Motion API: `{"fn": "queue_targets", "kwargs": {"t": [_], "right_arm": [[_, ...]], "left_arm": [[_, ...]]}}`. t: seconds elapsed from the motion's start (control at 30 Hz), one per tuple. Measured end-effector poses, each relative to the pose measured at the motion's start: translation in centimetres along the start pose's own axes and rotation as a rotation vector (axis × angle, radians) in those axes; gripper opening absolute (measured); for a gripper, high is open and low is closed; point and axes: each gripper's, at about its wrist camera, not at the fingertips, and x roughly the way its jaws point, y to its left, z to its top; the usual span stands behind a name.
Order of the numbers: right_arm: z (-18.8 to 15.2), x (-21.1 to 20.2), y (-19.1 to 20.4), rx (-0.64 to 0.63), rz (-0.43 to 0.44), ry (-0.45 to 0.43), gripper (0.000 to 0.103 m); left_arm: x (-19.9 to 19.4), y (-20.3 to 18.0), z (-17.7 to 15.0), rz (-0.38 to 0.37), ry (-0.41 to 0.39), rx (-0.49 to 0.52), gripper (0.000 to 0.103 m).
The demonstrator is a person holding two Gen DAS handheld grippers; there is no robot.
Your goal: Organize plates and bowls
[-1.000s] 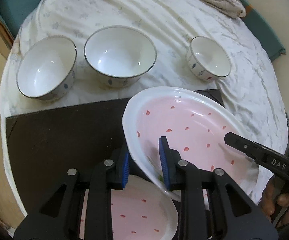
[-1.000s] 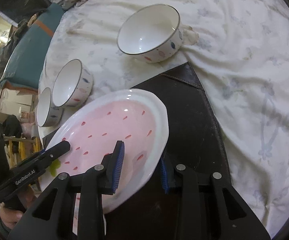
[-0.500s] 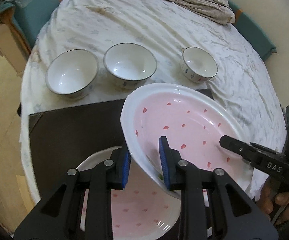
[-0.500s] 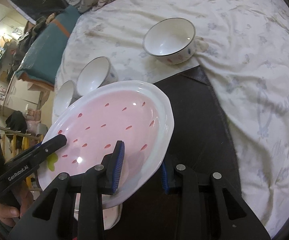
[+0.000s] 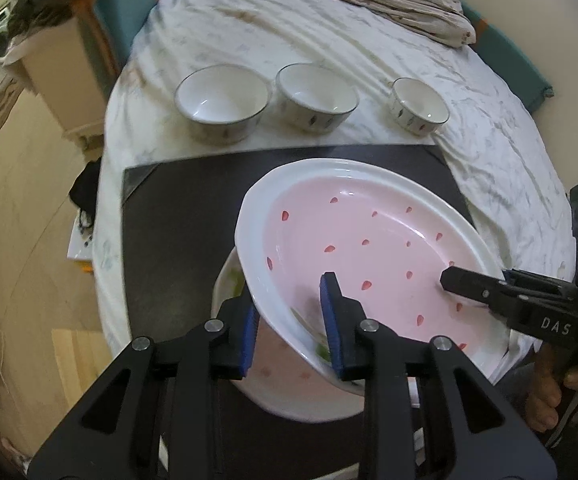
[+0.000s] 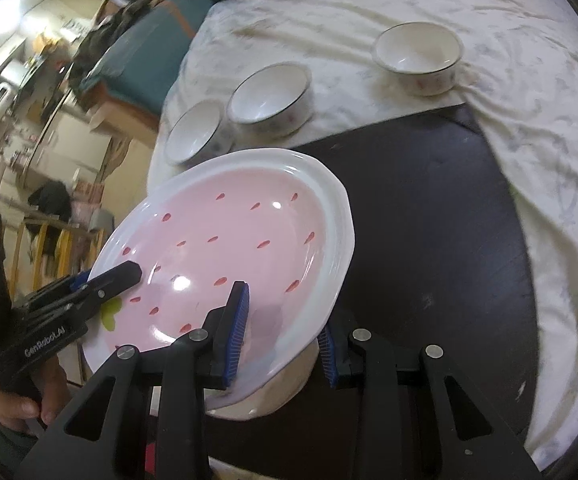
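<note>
Gripping opposite edges of the pink strawberry-print plate (image 5: 369,240), the left gripper (image 5: 291,320) and right gripper (image 6: 281,328) each clamp its white rim, holding it tilted in the air. Directly beneath lies a second matching plate (image 5: 289,392) on the dark mat (image 5: 177,232). Farther off, three white bowls (image 5: 221,102) (image 5: 316,96) (image 5: 419,106) stand in a row on the cloth-covered surface (image 5: 501,148).

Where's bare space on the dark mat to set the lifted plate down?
Free: the dark mat left of the lifted plate, running up to the bowl row, and its right part in the right wrist view. Crowded: the near edge, where the second plate lies under both the left gripper and right gripper.
</note>
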Motion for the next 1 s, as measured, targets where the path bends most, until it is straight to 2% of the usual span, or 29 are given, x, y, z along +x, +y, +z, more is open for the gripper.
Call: {"fn": "queue_targets", "kwargs": {"t": [0.2, 0.43, 1.0], "right_arm": [[-2.6, 2.1, 2.4, -0.054, 0.007, 0.064, 0.035], [-3.5, 3.9, 3.9, -0.089, 0.004, 0.100, 0.035], [-4.0, 5.0, 3.0, -0.081, -0.011, 0.158, 0.034]], "left_arm": [[-0.5, 1.9, -2.1, 0.029, 0.000, -0.015, 0.025], [0.5, 3.1, -3.1, 0.034, 0.034, -0.043, 0.025], [2.6, 2.3, -3.7, 0.059, 0.106, -0.023, 0.026]]}}
